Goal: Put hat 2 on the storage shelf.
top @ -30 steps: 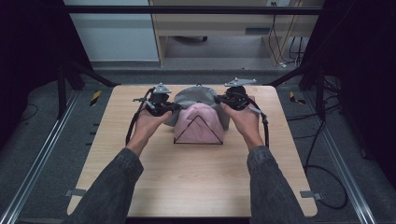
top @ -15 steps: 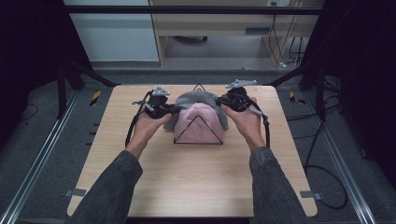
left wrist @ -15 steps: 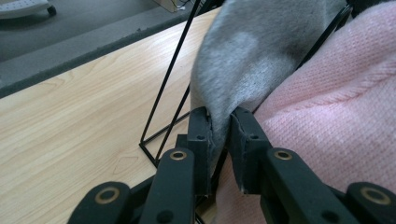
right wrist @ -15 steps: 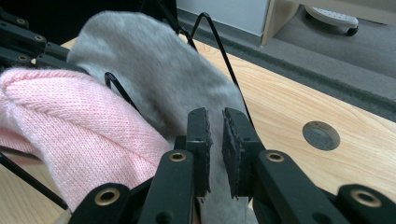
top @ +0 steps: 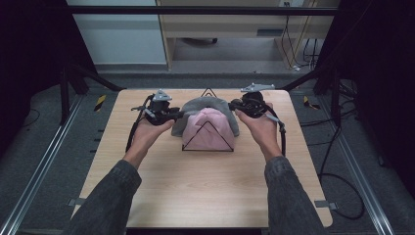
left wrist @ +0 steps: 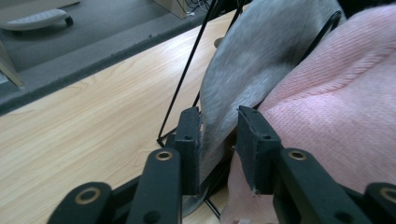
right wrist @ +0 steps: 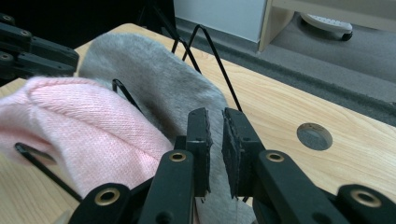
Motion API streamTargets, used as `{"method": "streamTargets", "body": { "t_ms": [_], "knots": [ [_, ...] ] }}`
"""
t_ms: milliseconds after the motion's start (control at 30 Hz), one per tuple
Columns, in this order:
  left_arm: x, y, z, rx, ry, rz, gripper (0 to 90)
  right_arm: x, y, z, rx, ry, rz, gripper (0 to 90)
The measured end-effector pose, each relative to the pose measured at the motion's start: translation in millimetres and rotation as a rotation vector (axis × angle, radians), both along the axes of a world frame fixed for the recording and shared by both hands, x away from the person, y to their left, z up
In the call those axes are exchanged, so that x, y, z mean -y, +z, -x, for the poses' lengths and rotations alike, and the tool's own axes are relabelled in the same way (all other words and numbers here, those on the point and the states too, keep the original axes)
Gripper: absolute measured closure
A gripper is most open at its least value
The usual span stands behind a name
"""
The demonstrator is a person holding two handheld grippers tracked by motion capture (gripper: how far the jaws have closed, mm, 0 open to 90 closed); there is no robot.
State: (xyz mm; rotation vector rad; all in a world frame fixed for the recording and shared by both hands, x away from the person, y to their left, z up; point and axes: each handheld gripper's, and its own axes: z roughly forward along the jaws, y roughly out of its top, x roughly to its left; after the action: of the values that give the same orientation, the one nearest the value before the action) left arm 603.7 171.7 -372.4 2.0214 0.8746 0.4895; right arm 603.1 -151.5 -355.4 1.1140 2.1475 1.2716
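There is one pink knitted hat (top: 209,128), one grey fleece hat (top: 205,104) and one black wire rack (top: 208,137).

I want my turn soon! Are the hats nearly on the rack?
Nearly. Pink hat and grey hat already sit on the rack. The right claw pinches the grey hat; the left claw has just been opening, grey hat between its jaws. To do: let go and pull away.

You had the fuzzy grey cloth (top: 205,104) draped over the far half of the black wire rack (top: 208,138), the pink knit (top: 209,126) over its front, near the desk's far edge.
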Motion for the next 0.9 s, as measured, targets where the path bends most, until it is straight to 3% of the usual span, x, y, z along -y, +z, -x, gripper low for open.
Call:
{"method": "streamTargets", "body": {
  "t_ms": [133,333,567,767,900],
  "knots": [
    [-4.8,11.8,6.3,0.028,0.014,-0.017,58.9,2.7,6.2,5.7,0.019,-0.001,-0.008,80.3],
    [-9.1,20.3,11.5,0.025,0.024,-0.013,39.2,6.6,15.5,10.9,0.038,-0.012,-0.03,73.6],
    [-9.6,25.3,20.7,0.018,0.012,-0.003,18.5,8.9,27.1,20.8,0.068,-0.048,-0.05,48.6],
    [-14.8,25.3,37.2,0.014,-0.016,-0.019,10.7,17.3,34.8,38.3,0.1,-0.067,-0.052,30.7],
    [-26.1,18.6,53.5,0.011,-0.036,-0.045,7.1,27.4,31.6,55.4,0.098,-0.083,-0.023,21.0]
  ]
}}
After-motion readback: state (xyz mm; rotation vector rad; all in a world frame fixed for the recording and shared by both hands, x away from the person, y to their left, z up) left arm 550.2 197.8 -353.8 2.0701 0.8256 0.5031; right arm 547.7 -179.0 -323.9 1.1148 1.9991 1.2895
